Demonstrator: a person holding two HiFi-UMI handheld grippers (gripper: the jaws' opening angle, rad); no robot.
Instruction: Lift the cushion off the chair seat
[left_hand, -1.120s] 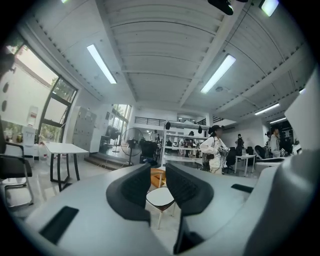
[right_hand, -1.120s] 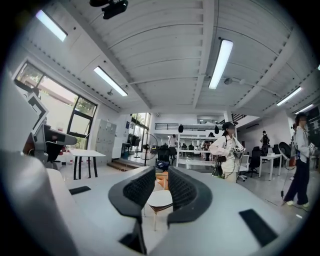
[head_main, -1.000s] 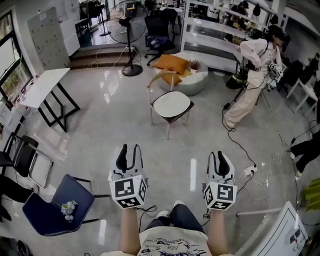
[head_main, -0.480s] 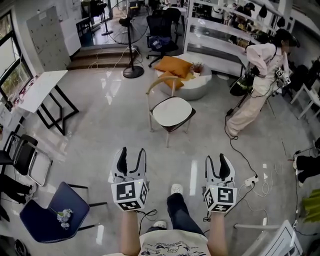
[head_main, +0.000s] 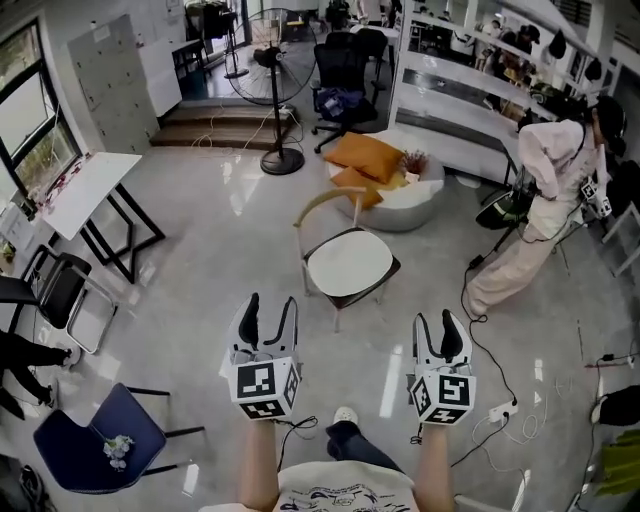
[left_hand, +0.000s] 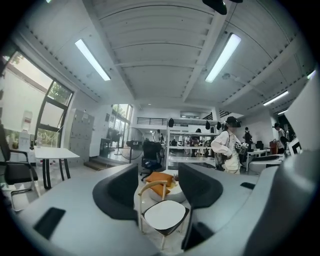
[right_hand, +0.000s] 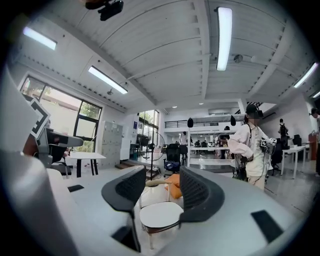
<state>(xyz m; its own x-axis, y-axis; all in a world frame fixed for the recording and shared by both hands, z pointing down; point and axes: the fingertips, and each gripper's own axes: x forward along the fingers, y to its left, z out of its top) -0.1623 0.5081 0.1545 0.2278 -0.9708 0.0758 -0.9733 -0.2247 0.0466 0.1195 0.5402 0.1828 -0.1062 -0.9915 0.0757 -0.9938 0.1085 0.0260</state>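
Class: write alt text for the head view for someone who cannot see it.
The left gripper and the right gripper, both empty with jaws just opened, point toward a light wooden chair holding a round white cushion, not yet touched.

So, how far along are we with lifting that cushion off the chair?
Done: nothing; the white cushion still lies on the chair seat. In hand: left gripper and right gripper, jaws just opened and empty, are short of the chair. Remaining: reach, grip, lift.

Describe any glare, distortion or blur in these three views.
Head view: light streaks glare on the glossy floor, straight lines bow outward. Left gripper view: fisheye, black corners, window washed out. Right gripper view: same fisheye, ceiling light blown out.
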